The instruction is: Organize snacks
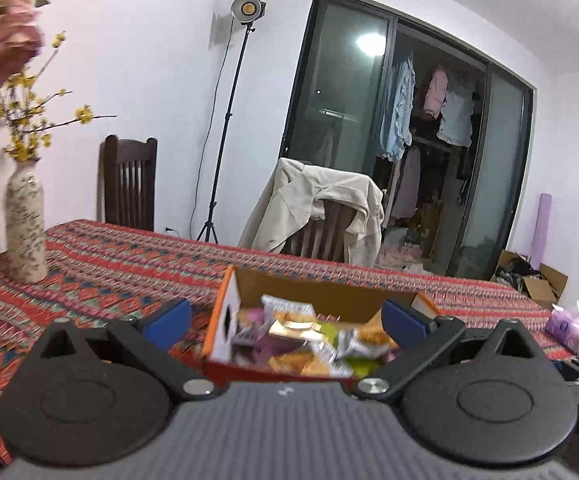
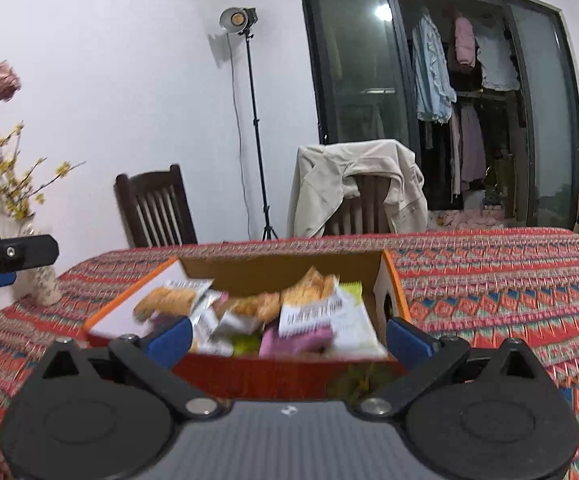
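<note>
left tongs (image 1: 285, 320): spread, empty | right tongs (image 2: 287, 334): spread, empty | snack box (image 2: 249, 372): on counter (image 2: 509, 280) just ahead of both, packets (image 2: 313, 308) heaped above its rim | risk: a nudge could spill packets or push the box.

A lived-in home room: behind the cloth-covered tabletop (image 2: 489, 280), wooden chairs (image 2: 157, 208), a draped jacket (image 2: 369, 176), an open wardrobe (image 2: 469, 92) of hanging clothes.
</note>
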`<state>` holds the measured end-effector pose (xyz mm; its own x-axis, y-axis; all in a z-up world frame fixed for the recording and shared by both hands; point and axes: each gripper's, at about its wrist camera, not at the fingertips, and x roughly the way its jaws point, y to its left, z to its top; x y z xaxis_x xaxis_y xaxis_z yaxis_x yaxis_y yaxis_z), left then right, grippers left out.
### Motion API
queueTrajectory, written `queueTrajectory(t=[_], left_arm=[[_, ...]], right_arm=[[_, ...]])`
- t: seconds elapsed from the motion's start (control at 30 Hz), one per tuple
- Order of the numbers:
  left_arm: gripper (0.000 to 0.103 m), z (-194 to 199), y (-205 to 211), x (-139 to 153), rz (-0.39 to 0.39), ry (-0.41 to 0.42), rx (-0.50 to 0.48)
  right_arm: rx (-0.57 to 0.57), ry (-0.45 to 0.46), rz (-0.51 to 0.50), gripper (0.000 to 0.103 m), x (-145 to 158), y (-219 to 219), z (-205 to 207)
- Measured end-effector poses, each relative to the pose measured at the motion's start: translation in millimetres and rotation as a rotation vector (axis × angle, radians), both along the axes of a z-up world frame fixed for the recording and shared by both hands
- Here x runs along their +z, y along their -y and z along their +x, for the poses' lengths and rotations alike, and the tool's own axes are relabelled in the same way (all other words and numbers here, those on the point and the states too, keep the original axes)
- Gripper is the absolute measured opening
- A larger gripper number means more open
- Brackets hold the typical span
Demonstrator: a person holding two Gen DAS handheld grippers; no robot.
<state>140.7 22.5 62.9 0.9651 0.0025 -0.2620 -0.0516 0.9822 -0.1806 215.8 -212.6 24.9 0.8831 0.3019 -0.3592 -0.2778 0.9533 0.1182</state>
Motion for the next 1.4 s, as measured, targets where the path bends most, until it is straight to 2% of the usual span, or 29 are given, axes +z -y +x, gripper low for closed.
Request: queueTrajectory(t=[0.3, 0.8, 1.4], left_arm=[[0.103, -46.5, -6.5, -24.5, 0.023, -0.058, -0.001], [0.103, -98.2, 9.0, -44.8, 0.057, -0.109, -0.053], [0.103, -114.0, 21.4, -51.9, 0.078, -0.124, -0.084]], right_arm=[[0.006, -0.052, 0.000, 0.103, -14.8, 13.7, -53.9], [0.025, -0.082, 0.014, 0.103, -20.8, 23.8, -107.3], [0.022, -0.087, 0.022, 0.103, -24.7, 29.3, -129.6]])
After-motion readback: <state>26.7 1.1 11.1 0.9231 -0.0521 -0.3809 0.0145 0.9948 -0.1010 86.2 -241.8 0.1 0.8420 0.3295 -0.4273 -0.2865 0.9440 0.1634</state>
